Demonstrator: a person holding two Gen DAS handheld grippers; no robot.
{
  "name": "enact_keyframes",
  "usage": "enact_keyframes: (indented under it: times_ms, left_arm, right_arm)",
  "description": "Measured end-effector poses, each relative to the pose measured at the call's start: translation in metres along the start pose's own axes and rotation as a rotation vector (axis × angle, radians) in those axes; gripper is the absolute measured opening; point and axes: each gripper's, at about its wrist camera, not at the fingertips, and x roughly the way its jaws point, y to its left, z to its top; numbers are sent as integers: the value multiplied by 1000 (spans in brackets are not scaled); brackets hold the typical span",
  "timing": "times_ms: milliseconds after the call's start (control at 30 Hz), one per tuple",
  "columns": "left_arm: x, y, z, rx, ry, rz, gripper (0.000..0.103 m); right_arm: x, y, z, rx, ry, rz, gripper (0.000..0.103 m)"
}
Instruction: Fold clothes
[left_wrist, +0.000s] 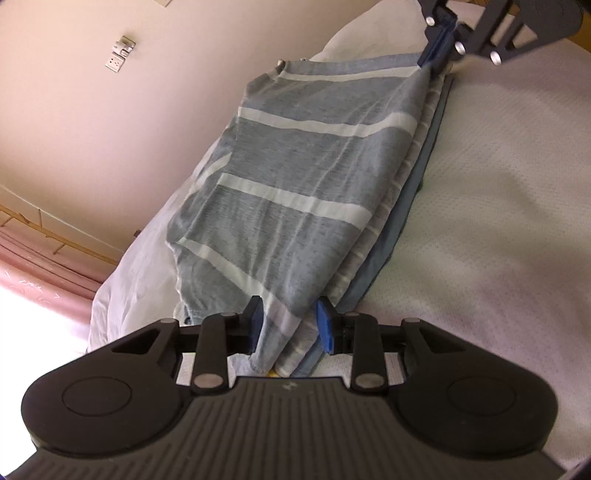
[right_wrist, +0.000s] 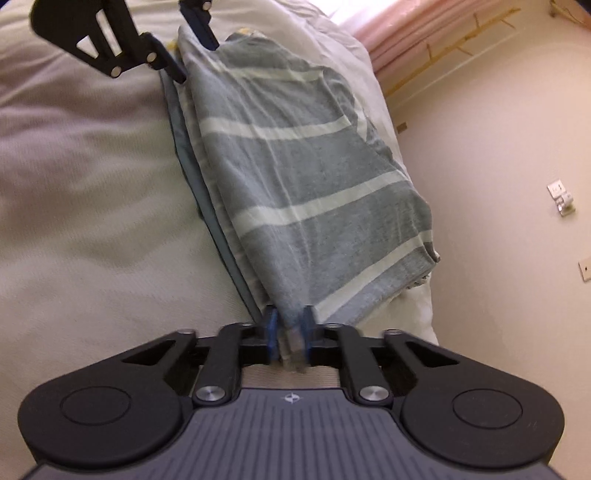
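Observation:
A grey-blue shirt with white stripes (left_wrist: 295, 177) lies folded lengthwise on a white bed; it also shows in the right wrist view (right_wrist: 303, 177). My left gripper (left_wrist: 290, 325) is open, its blue pads on either side of the shirt's near end, with cloth between them. My right gripper (right_wrist: 290, 332) is shut on the shirt's other end. Each gripper shows at the far end of the shirt in the other view, the right gripper (left_wrist: 441, 46) and the left gripper (right_wrist: 192, 55).
The white bedspread (left_wrist: 498, 203) stretches beside the shirt. A white pillow or duvet (left_wrist: 140, 273) lies under the shirt at the bed's edge. Beyond the edge is a beige wall (left_wrist: 92, 122) with a socket (left_wrist: 120, 53) and a pink curtain (left_wrist: 40, 269).

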Motion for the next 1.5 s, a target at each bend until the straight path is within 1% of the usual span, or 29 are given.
enact_keyframes:
  times_ms: [67, 133, 167, 267, 367, 500, 567, 600, 633, 667, 700, 800, 833, 867, 900, 933, 967, 1000, 1033, 1067, 1133, 1167, 1233, 1367, 1500]
  left_arm:
    - [2, 0, 1, 2, 3, -1, 28]
    - [4, 1, 0, -2, 8, -7, 28]
    - [4, 0, -1, 2, 12, -8, 28]
    - [6, -4, -5, 12, 29, -17, 28]
    - [4, -3, -10, 1, 46, -16, 31]
    - [0, 3, -18, -49, 86, -7, 31]
    - [-4, 7, -21, -99, 113, -4, 32]
    - [-7, 11, -22, -147, 128, -8, 32]
    - [-10, 14, -24, -196, 142, -12, 33]
    - [-13, 17, -25, -245, 157, -16, 37]
    - [-17, 20, -26, -294, 171, -21, 38]
    - [-26, 29, -31, -494, 209, -49, 52]
    - [-29, 31, -33, -563, 221, -60, 61]
    - [-31, 31, -34, -610, 224, -72, 68]
    - [-32, 30, -35, -657, 227, -84, 72]
    - [-34, 30, -37, -704, 229, -96, 80]
    - [-36, 29, -38, -751, 232, -108, 91]
    - [-38, 28, -39, -797, 235, -120, 97]
    - [-38, 26, -38, -807, 236, -132, 102]
    - [-38, 25, -37, -817, 237, -145, 102]
    - [-37, 22, -35, -830, 262, -175, 102]
    - [-38, 22, -36, -849, 269, -179, 102]
    - [-39, 23, -37, -882, 276, -181, 102]
    - [-37, 23, -42, -945, 267, -187, 102]
    - [-29, 22, -45, -990, 244, -204, 102]
  right_arm:
    - [-2, -2, -4, -52, -30, -40, 0]
    - [-5, -5, -7, -60, -59, -79, 0]
    - [-4, -5, -9, -57, -58, -77, 0]
    - [6, 3, -18, -72, -17, -37, 0]
    - [7, 8, -21, -62, -7, -21, 1]
    - [5, 5, -26, -17, 13, -8, 13]
    - [3, 3, -29, 14, 25, 6, 27]
    - [2, 1, -30, 35, 32, 15, 30]
    - [0, -1, -31, 67, 38, 24, 32]
    - [-3, -4, -32, 112, 47, 36, 33]
    - [-6, -7, -32, 173, 58, 54, 34]
    - [-17, -18, -32, 380, 91, 112, 41]
    - [-21, -20, -31, 459, 94, 133, 46]
    - [-24, -22, -31, 537, 97, 154, 51]
    - [-28, -24, -30, 612, 98, 172, 53]
    - [-31, -24, -30, 675, 98, 182, 57]
    - [-33, -23, -28, 725, 102, 186, 61]
    - [-35, -21, -27, 775, 106, 189, 64]
    - [-37, -20, -26, 823, 113, 191, 74]
    - [-40, -19, -25, 868, 122, 190, 82]
    - [-47, -15, -26, 953, 133, 182, 89]
    - [-50, -13, -26, 989, 139, 177, 94]
    - [-52, -11, -26, 1046, 152, 173, 99]
    - [-43, -9, -23, 1123, 166, 177, 101]
    - [-32, -5, -19, 1160, 178, 170, 101]
